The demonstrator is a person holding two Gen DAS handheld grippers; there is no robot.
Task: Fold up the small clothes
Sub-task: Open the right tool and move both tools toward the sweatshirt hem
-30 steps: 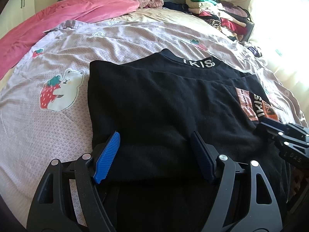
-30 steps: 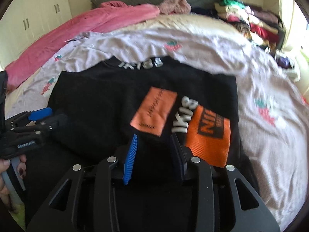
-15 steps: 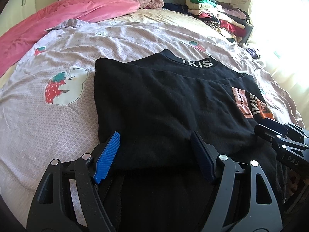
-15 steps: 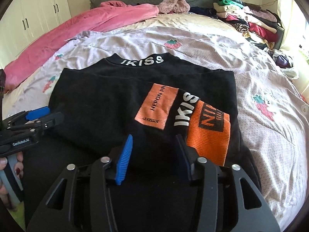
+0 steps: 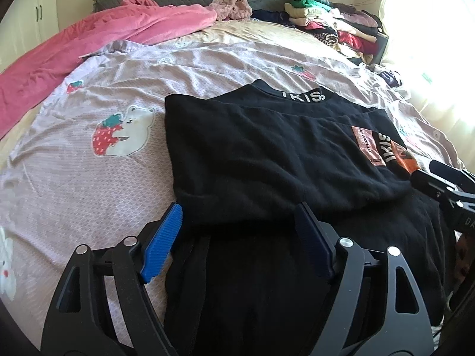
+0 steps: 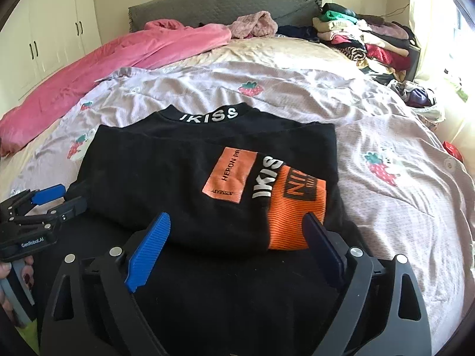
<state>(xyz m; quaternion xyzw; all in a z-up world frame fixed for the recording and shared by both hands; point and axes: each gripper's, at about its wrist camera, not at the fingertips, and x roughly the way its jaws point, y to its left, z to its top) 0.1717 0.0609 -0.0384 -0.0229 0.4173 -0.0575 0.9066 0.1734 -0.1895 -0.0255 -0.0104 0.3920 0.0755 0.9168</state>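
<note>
Two grippers: I have both over the near edge of the bed point(image 6: 400, 213), each with its jaws apart and nothing between the pads.
Right gripper point(image 6: 237, 243): jaws have just been opening; the folded hem lies loose ahead of them.
Left gripper point(image 5: 237, 231): wide too, having just opened a little further, at the fold's left corner.
Black top point(image 6: 184, 178): lies flat on the strawberry quilt point(image 5: 74, 178), collar toward the headboard, lower part doubled up over the body.
Long axis: I judge it runs left to right across both grippers.
Nearer hand: neither; each has its own end.
Room: open quilt left and right; pink blanket point(image 5: 89, 44) and clothes pile point(image 6: 371, 41) are well apart.
</note>
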